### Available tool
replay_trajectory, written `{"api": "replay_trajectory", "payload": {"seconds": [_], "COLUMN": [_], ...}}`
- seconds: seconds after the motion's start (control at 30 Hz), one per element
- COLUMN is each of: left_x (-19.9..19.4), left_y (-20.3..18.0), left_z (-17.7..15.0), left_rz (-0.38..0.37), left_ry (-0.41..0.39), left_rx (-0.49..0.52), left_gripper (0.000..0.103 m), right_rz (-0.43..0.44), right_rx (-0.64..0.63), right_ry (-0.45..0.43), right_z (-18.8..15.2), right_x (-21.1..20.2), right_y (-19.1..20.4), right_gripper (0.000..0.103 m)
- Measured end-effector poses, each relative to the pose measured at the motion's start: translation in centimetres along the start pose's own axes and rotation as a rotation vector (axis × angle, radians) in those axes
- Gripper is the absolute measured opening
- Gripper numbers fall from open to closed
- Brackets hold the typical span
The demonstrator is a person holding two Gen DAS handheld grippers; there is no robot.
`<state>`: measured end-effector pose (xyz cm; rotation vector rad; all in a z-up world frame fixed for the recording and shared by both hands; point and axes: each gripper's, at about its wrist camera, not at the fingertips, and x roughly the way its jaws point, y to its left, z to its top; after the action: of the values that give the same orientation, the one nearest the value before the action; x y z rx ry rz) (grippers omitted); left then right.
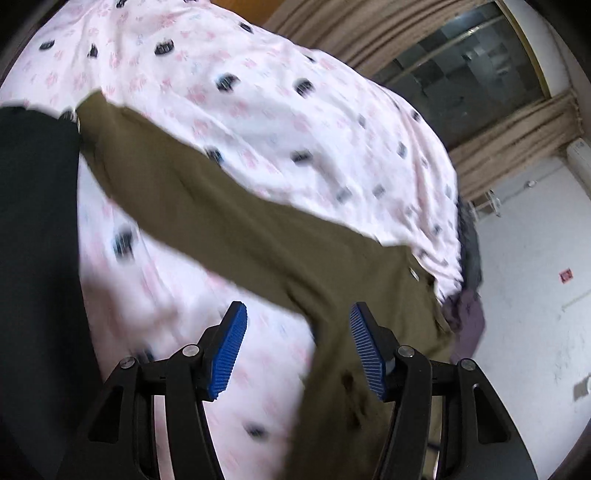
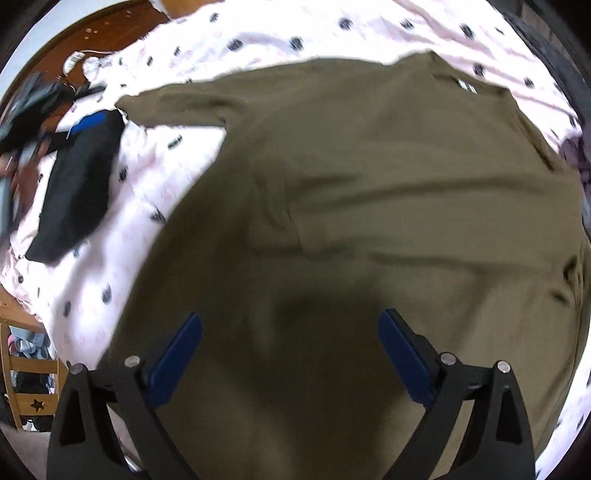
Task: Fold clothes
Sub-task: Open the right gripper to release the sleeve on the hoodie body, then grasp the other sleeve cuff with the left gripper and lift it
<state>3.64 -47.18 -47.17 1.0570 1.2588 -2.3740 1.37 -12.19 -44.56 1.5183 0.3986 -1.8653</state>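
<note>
Surface: a bed with a pink-and-white patterned sheet (image 1: 280, 122), rumpled, with dark printed marks.
Room: beige curtains (image 1: 369, 33) beside a dark window (image 1: 469, 70); a white wall (image 1: 528, 280); a wooden floor (image 2: 110, 33) past the bed's far corner.
Shirt: an olive shirt (image 2: 369, 206) lies spread on the sheet, one sleeve reaching toward a folded black garment (image 2: 77, 192).
Left claw (image 1: 298, 349): jaws apart, nothing pinched; shirt cloth crosses between them, close to the right pad.
Right claw (image 2: 290, 356): jaws wide, above the shirt's body, gripping nothing.
Hard to make out: both views are motion-blurred; whether cloth touches the left claw's pad is unclear.
Edges: bare sheet lies left of the shirt; wooden furniture (image 2: 26, 369) stands off the bed's near-left edge.
</note>
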Motion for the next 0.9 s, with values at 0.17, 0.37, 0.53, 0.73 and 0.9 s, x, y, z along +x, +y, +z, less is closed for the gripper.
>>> {"api": "replay_trajectory", "payload": {"seconds": [0.17, 0.37, 0.53, 0.73, 0.9], "left_x": [2.8, 3.6, 2.9, 2.9, 4.4], "left_y": [5.2, 10.6, 12.4, 13.7, 15.6], "left_z": [4.7, 7.8, 9.0, 10.3, 10.7], "left_rz": [0.064, 0.198, 0.244, 0.314, 0.346], "left_ry": [-0.026, -0.060, -0.101, -0.087, -0.073], "left_rx": [-0.125, -0.263, -0.308, -0.322, -0.370], "left_gripper": [0.053, 0.053, 0.053, 0.053, 0.053], "right_rz": [-0.008, -0.001, 0.011, 0.026, 0.023], "right_rx": [0.064, 0.076, 0.099, 0.096, 0.088], "right_ry": [0.039, 0.026, 0.020, 0.022, 0.040], "right_z": [-1.6, -0.9, 0.0, 0.1, 0.0], "right_x": [0.3, 0.0, 0.6, 0.9, 0.9], "right_y": [-1.0, -1.2, -1.2, -0.5, -0.4], "right_gripper": [0.098, 0.098, 0.098, 0.098, 0.098]}}
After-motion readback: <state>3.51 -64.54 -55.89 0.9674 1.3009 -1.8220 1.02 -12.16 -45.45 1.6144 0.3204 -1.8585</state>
